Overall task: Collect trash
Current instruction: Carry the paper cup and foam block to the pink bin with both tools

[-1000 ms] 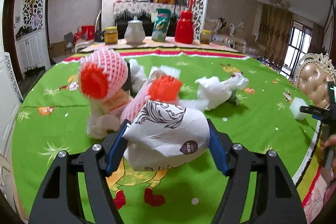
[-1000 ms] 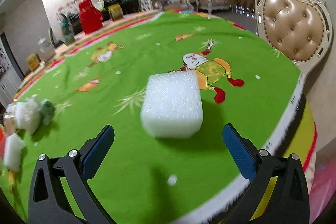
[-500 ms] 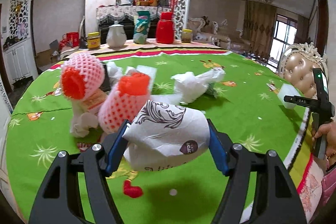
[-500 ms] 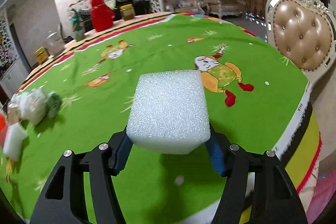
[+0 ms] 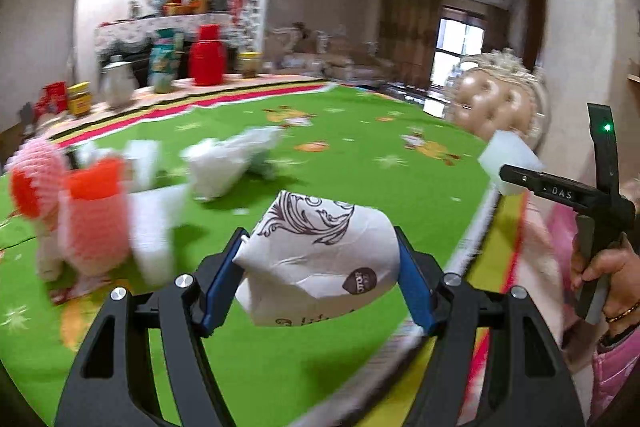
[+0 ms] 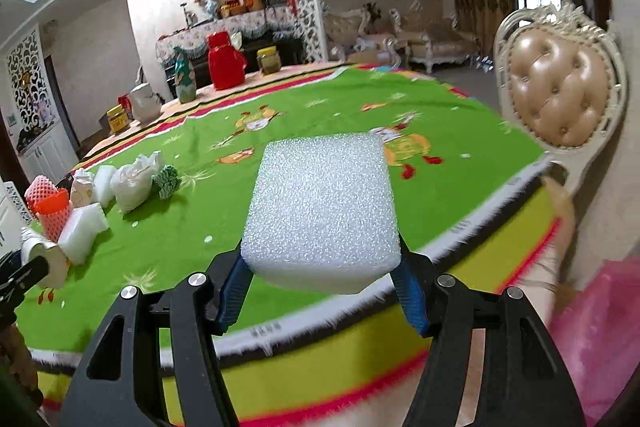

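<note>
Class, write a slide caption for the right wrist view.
Right gripper grips a white foam block above the edge of the green tablecloth; more trash remains.

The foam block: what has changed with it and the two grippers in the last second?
The right gripper, open around the foam block a second ago, closed on it and lifted it off the tablecloth toward the table's edge. The left gripper kept its grip on the paper bag while swinging right. The trash pile stayed put.
</note>
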{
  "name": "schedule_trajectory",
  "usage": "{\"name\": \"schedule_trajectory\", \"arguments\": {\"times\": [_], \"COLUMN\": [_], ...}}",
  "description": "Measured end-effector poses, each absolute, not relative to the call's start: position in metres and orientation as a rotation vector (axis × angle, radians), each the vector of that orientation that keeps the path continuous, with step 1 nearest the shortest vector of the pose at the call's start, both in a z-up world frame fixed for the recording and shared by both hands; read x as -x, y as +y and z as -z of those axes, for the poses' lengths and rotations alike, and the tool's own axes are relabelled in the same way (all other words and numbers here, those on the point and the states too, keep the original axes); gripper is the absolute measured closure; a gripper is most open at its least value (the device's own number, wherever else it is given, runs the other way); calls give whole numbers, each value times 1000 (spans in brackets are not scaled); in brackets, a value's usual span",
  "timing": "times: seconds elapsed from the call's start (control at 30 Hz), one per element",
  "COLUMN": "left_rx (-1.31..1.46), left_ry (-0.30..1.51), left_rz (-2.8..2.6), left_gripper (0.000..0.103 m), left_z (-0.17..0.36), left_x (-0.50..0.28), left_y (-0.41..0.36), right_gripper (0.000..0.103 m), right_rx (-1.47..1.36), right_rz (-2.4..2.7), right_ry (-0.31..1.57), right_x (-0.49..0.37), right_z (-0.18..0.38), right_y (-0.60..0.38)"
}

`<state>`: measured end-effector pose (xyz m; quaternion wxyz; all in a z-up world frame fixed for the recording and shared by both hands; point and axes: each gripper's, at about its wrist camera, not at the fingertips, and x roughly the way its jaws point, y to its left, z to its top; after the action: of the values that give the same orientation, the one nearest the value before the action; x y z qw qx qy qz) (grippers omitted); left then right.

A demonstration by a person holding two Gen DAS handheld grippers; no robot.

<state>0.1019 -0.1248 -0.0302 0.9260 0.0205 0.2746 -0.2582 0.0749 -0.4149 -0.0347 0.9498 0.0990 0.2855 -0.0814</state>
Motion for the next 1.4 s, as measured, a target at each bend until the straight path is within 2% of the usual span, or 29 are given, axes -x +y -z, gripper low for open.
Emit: {"name": "schedule_trajectory", "arguments": {"times": [0.6,1.07,1.4], "left_rx": [-152,-126,-134], "left_ry": [592,646,718], "left_rz": [942,1216,1310], "left_gripper": [35,35,35], "left_z": [29,15,37], "left_x": [-42,-12,-1], "left_y": [-320,-467,-553], "right_gripper": [42,42,42], "right_rx": [-171,-176,-208], "right_rz": [496,602,576], "right_ry": [529,601,665], "right_x": [106,144,162], "right_z": [18,54,70], "right_y": [-536,-591,-612]}}
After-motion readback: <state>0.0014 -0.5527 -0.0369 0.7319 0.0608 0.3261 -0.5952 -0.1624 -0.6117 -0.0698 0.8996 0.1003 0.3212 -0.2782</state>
